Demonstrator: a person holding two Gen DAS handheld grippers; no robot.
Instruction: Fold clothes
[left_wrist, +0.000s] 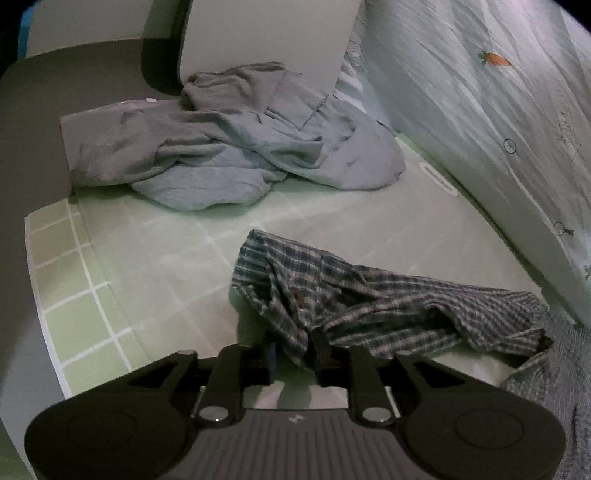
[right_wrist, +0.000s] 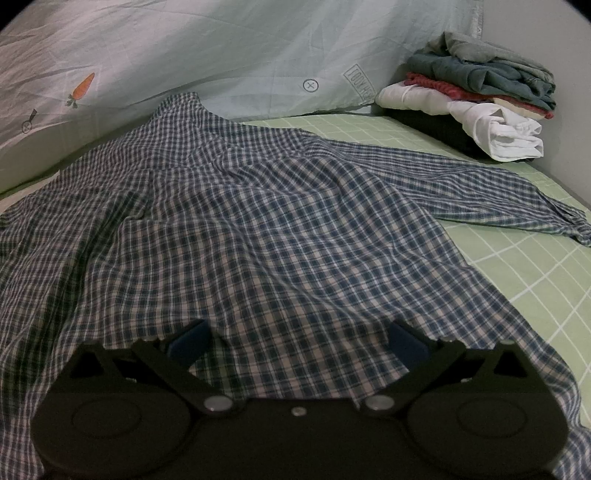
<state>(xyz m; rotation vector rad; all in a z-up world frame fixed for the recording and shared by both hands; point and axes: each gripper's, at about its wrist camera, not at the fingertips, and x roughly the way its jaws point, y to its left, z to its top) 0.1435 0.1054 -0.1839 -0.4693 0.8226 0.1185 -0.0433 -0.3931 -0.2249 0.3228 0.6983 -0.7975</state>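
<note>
Plaid shirt: we see the blue-and-white checked shirt (right_wrist: 258, 206) spread across the green gridded sheet (right_wrist: 535, 280), its body wrinkled, one sleeve (right_wrist: 498, 199) reaching toward the right edge of the bed; from the left wrist view a bunched end of it (left_wrist: 369, 302) lies crumpled on the sheet.

Left gripper: our left gripper (left_wrist: 293, 354) has its jaws drawn close, pinching a fold of the shirt's cloth between them.

Right gripper: our right gripper (right_wrist: 295, 336) stands with jaws spread wide, the blue pads (right_wrist: 188, 338) well apart; shirt fabric lies over and between them, but we see no clamp on it.

Grey garment: a crumpled grey-blue piece (left_wrist: 229, 147) sits further up the bed, apart from the shirt, partly on a dark surface (left_wrist: 37, 129).

Folded stack: a pile of folded clothes (right_wrist: 480, 92), white at the bottom, red and teal above, rests at the far right corner against the wall.

Bedding: a pale cover with a carrot print (right_wrist: 83, 88) rises just behind the shirt.
</note>
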